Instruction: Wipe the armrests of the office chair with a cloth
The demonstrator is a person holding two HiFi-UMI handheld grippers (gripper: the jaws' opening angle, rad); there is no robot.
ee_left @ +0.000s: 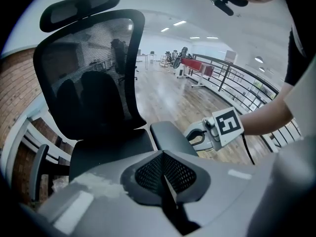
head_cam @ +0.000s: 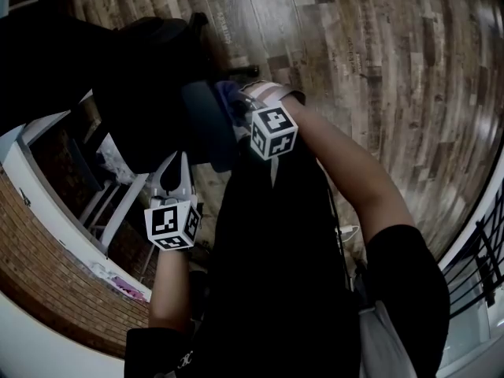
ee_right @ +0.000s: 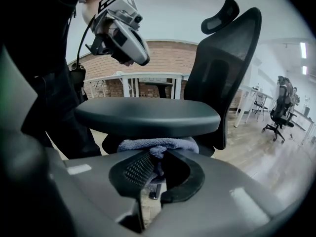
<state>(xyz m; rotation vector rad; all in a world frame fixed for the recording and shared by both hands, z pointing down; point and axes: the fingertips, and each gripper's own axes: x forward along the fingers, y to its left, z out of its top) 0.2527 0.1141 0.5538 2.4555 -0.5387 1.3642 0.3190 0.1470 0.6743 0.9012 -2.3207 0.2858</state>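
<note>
the armrest [ee_right: 148, 115] of the office chair [ee_right: 232, 58] is seemingly being wiped, the cloth [ee_right: 158, 144] being pinched against its edge by the right hand-held gripper [ee_right: 158, 163], while the left hand-held gripper [ee_left: 164, 162] is being held nearby, jaws together and empty; a steady sweep along the pad is being called for next.

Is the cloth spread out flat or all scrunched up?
Scrunched up: the blue-grey fabric cloth sits bunched in folds, pinched by the right tool.
</note>
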